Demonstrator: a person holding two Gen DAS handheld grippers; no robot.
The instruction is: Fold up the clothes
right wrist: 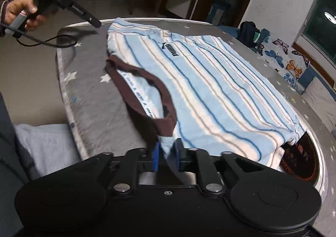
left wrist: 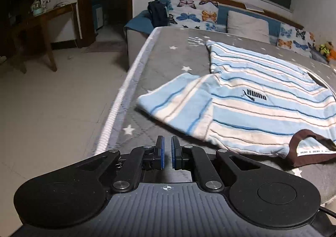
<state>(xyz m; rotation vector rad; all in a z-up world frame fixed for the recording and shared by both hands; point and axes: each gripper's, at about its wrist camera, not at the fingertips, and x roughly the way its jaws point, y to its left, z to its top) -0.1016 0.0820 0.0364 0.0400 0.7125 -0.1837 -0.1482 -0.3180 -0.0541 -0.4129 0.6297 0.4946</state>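
1. Left wrist view: left gripper [left wrist: 167, 144], matte black w/ blue pads, jaws nearly pressed together w/ a thin slit between, nothing in it. It hangs over the bed edge, just short of the shirt.
2. Striped T-shirt [left wrist: 262, 106], soft knit in pale blue/white bands w/ thin dark-blue and brown lines, lies flat on the bed [left wrist: 163, 64]. Cover is grey, quilted, w/ white stars and a ribbed white edge trim. One sleeve [left wrist: 174, 100] lies spread toward the bed edge; brown ribbed collar [left wrist: 302, 146] is at lower right.
3. Behind: butterfly-print pillows [left wrist: 197, 15], plain grey pillow [left wrist: 247, 24], wooden table [left wrist: 42, 26] on a tiled floor.
4. Right wrist view: right gripper [right wrist: 167, 154] pinches pale-blue cloth just below the collar [right wrist: 136, 87], fabric bunched between the blue pads.
5. Shirt body [right wrist: 210, 90] stretches away across the bed; black chest logo [right wrist: 171, 49] shows.
6. Top left, a hand [right wrist: 20, 13] holds the left tool's handle, tip near the far sleeve, cable looping below.
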